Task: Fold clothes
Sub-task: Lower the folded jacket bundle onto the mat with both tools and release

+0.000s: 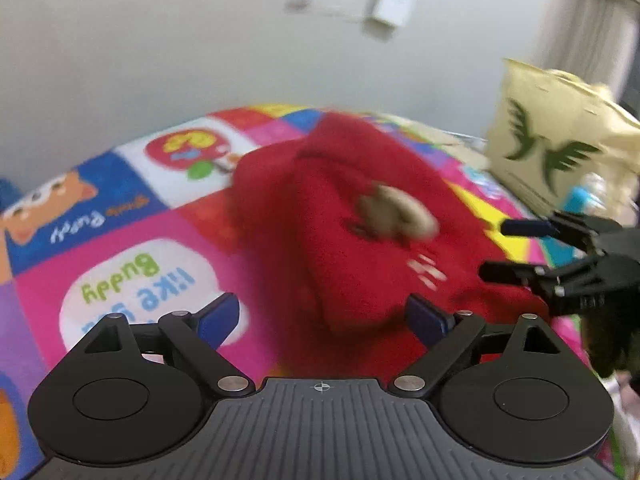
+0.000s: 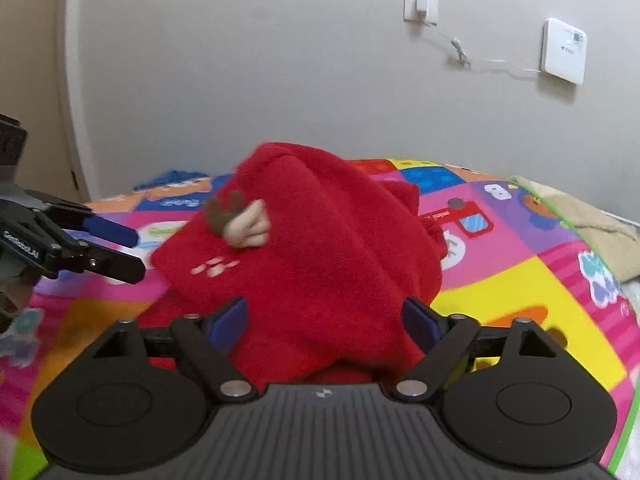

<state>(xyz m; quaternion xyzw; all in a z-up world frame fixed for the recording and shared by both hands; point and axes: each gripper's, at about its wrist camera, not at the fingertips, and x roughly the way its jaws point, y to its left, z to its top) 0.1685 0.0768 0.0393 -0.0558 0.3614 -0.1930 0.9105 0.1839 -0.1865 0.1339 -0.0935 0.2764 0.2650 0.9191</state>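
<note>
**Red fleece heaped on the play mat**

The red fleece garment [image 2: 320,248] lies bunched in a mound on the colourful play mat [image 2: 516,280], a brown and cream animal patch [image 2: 240,220] on its upper side. The right tongs [image 2: 324,320] stand wide open at its near edge, gripping nothing. The left tongs [image 1: 320,318] are also spread wide and empty, just left of the heap. A cream bag [image 1: 560,140] stands far right.
</note>
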